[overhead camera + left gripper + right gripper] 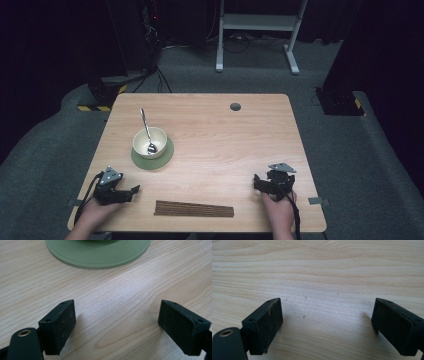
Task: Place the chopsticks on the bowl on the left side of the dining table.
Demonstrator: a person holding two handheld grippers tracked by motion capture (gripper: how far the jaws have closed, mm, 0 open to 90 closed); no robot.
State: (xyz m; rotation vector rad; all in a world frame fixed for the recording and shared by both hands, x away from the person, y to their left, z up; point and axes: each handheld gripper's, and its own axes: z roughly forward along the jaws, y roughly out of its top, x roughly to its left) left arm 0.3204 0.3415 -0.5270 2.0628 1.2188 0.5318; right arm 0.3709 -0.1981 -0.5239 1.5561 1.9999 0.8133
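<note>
Nearest to the person, a flat bundle of dark brown sticks (194, 208) lies along the front edge of the worktop (235, 150), between the two hands. To its left the left claw (131, 191) rests low on the wood, its jaws spread wide and holding nothing; the left gripper view shows bare wood between the pads. To its right the right claw (256, 182) is also spread and empty, low over the wood and pointing toward the middle of the worktop. Both claws are near the sticks but do not touch them.

Farther back on the left, a cream bowl (149, 142) stands on a round green mat (167, 155), with a metal spoon (147, 131) leaning inside the bowl. The edge of the mat (100, 257) appears just ahead of the left claw.

I judge that the work is at its very start: nothing is grasped or lifted yet. Reaching, closing on something and moving it all seem to remain.
</note>
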